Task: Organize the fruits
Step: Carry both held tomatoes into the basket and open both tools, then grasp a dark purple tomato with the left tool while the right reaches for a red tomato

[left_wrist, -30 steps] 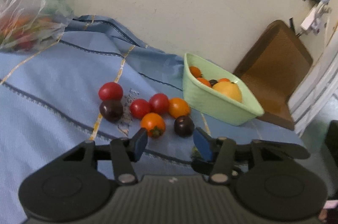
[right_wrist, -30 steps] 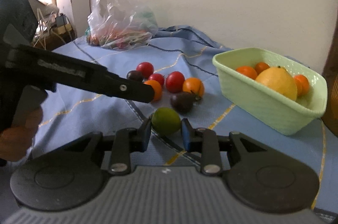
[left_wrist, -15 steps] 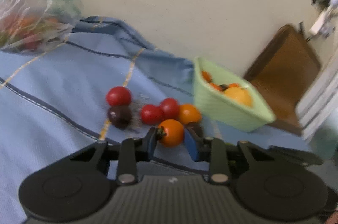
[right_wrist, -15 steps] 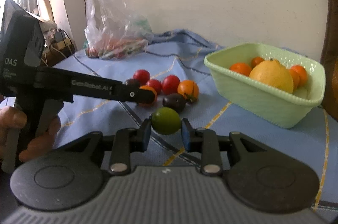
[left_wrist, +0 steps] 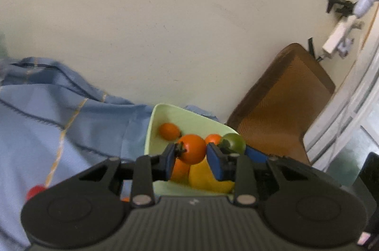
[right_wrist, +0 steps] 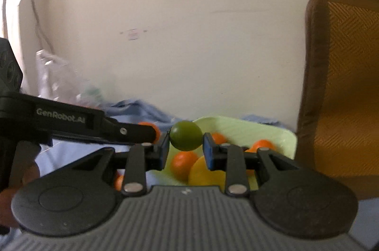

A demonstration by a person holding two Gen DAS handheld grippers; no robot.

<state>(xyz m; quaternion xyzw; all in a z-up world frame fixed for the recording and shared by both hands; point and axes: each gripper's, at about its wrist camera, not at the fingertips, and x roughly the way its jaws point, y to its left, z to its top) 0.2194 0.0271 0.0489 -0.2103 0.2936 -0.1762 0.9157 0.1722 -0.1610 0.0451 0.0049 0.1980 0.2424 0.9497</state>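
Orange tomato (left_wrist: 192, 148) sits clamped between the left gripper (left_wrist: 192, 157) jaws at lower centre, held above the pale green bowl (left_wrist: 151, 130) for release. Right gripper (right_wrist: 186, 149) jaws pinch a green tomato (right_wrist: 186, 135) over the same bowl, presumably so both drop among fruit already inside.

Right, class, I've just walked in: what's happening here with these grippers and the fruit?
A person is sorting fruit with two handheld grippers. The left gripper holds an orange tomato and the right gripper holds a green tomato. Both hang over the green bowl, which already contains orange fruits and a yellow one. Neither tomato is released yet.
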